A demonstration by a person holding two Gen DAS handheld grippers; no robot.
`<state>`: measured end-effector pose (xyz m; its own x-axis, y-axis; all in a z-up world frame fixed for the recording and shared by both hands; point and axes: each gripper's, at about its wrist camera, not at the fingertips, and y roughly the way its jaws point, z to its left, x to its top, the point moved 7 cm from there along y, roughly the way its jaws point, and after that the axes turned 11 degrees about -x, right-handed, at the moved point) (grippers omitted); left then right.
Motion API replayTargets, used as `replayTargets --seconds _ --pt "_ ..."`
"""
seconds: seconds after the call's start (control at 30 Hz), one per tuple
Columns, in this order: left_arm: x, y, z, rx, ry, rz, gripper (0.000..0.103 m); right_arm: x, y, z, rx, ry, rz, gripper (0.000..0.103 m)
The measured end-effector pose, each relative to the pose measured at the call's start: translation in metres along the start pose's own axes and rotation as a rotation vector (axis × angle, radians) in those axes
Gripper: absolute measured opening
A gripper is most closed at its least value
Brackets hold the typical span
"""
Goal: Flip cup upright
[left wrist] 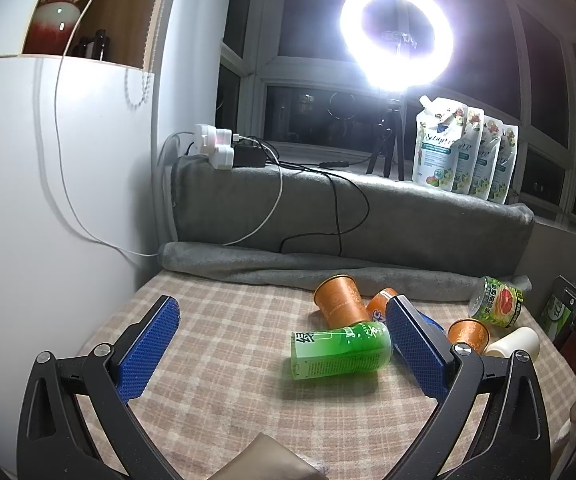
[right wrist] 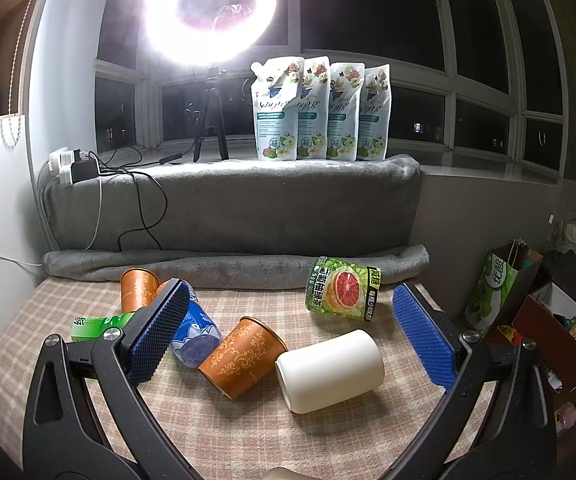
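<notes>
Night fills the windows behind a ring light [right wrist: 209,12] on a small tripod, and its glare washes over my checked tablecloth [right wrist: 207,420] and the grey blanket [right wrist: 227,200] draped along the sill, where four white refill pouches [right wrist: 320,110] stand in a row; I can read "72" on their fronts, the rest is too soft. Both my tongs are released and grasp nothing: the right gripper [right wrist: 292,340] has its blue pads spread wide around the white cup [right wrist: 330,372], which lies on its side near the front of the cloth, its open mouth turned toward the left pad. I judge I hold the tool this way so the pads can close across the cup's body. Just beside it lies an orange paper cup [right wrist: 243,356] with a scroll pattern, also tipped over, and a second orange cup [right wrist: 137,288] sits farther back. A bottle with a grapefruit label [right wrist: 342,290] and Chinese print lies behind, well apart from the white cup. My left gripper [left wrist: 283,344] hangs open over a green bottle [left wrist: 342,346] lying flat, its label in Chinese characters. A green paper bag [right wrist: 496,288] stands off to the right.
</notes>
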<state>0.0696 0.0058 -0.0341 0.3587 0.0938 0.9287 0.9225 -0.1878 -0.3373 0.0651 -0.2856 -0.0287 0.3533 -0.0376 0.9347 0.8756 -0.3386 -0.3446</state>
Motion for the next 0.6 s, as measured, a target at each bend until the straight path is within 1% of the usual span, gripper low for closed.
replayTargets --seconds 0.6 --pt "0.0 -0.0004 0.0001 0.0 -0.002 0.004 0.102 0.0022 0.0007 0.0018 -0.003 -0.003 -0.001 0.103"
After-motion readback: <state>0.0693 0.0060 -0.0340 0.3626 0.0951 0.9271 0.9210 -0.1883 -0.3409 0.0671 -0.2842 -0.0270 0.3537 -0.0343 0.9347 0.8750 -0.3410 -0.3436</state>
